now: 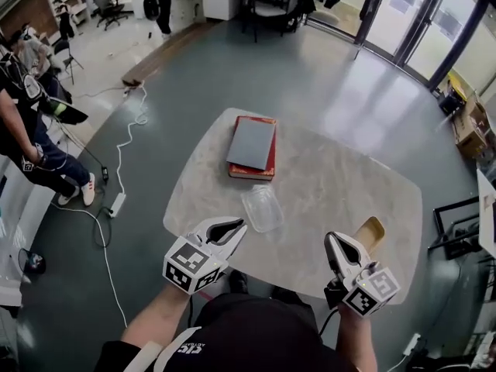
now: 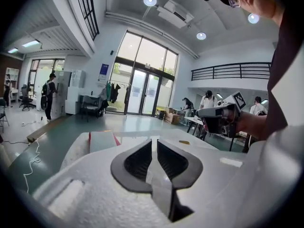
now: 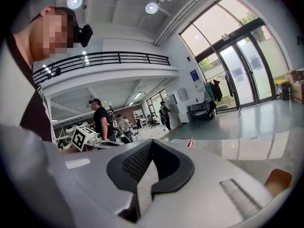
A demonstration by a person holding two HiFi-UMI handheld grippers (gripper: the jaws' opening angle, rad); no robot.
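Both grippers hover over the near edge of a pale marble table (image 1: 325,184). My left gripper (image 1: 239,226) is shut with nothing between its jaws; its tips point toward a clear plastic container (image 1: 262,208) just beyond them. My right gripper (image 1: 332,239) is also shut and empty, right beside a tan cup-like object (image 1: 370,233) near the table's front edge. Farther back lies a grey book (image 1: 252,144) stacked on a red book (image 1: 253,173). The left gripper view has the left gripper (image 2: 154,140), the books (image 2: 102,140) and the other gripper (image 2: 218,118). In the right gripper view, the right gripper (image 3: 151,141) has the tan object (image 3: 278,180) at lower right.
A white cable and power strip (image 1: 118,203) trail over the grey floor left of the table. People stand at the far left (image 1: 27,122). Cardboard boxes (image 1: 469,126) and a dark frame (image 1: 457,223) are on the right. A chair (image 1: 267,10) stands far back.
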